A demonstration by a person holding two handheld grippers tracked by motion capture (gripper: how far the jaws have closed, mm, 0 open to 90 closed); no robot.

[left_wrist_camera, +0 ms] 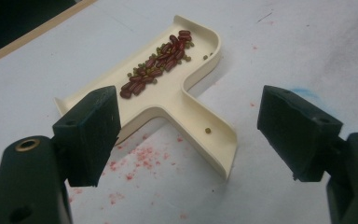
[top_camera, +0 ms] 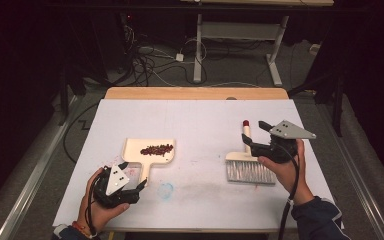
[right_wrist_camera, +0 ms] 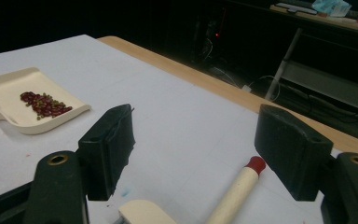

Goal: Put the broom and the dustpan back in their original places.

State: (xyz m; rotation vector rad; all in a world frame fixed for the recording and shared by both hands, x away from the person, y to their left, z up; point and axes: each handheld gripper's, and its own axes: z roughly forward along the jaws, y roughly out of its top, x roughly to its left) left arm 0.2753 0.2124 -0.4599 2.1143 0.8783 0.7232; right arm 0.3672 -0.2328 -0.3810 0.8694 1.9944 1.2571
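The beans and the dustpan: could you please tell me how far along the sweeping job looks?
Done: the beans lie heaped in the cream dustpan, and the brush lies flat on the table. In hand: nothing; the left hand-held gripper and right hand-held gripper are both open. Left: probably emptying the dustpan.

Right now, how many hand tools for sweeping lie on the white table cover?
2. The cream dustpan, holding beans, lies left of centre, its handle toward the left gripper. The brush lies at right, just under the right gripper. None seems hidden.
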